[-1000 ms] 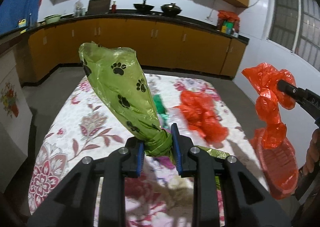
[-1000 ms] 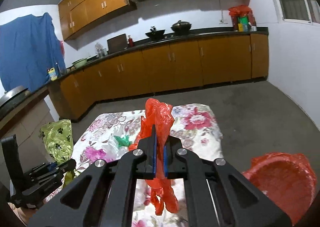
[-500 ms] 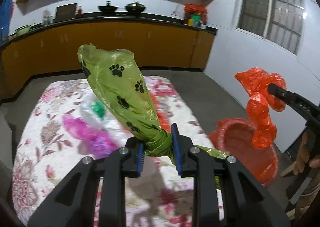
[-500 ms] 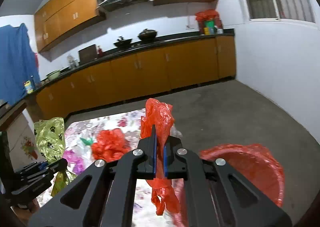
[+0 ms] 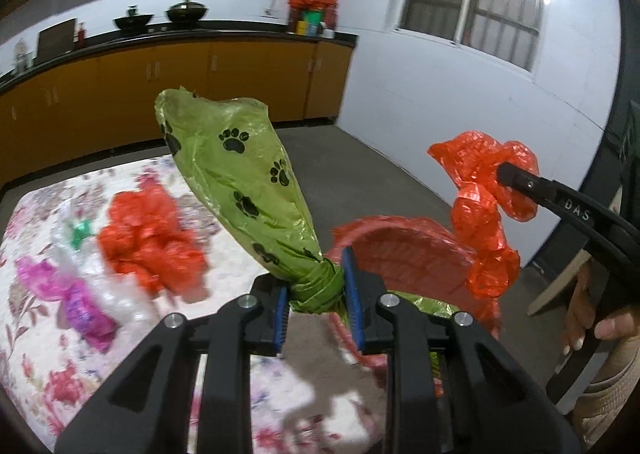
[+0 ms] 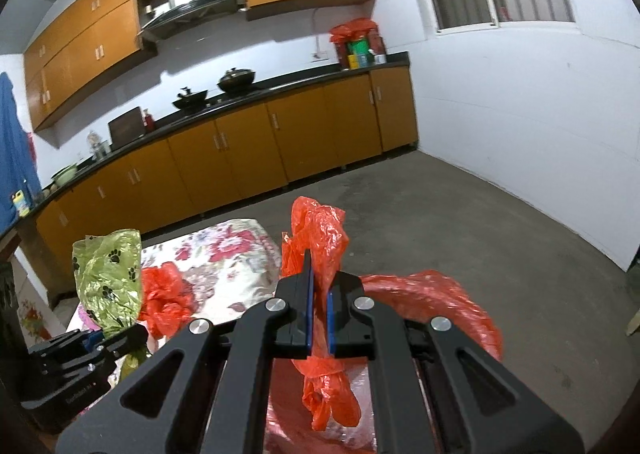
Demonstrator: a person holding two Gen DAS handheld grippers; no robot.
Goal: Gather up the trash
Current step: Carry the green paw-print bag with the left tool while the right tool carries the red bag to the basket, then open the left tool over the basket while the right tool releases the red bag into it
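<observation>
We see our left gripper [image 5: 314,300] clamped on the twisted neck of the green paw-print bag [image 5: 236,173], which rises above its fingers | our right gripper [image 6: 318,314] pinched tight on the crumpled red bag [image 6: 316,238], hanging through the fingers | red-lined bin [image 6: 448,302] just beyond and below both | loose red bag [image 5: 148,238] on the floral cloth [image 5: 36,354], left of the left fingers

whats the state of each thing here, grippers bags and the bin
left gripper: shut on the green paw-print bag's twisted neck
green paw-print bag: held up off the table
right gripper: shut on the red bag
red bag: held, dangling over the bin
red-lined bin: open, beside the table
loose red bag: lying crumpled on the table
magenta bag: lying on the table
</observation>
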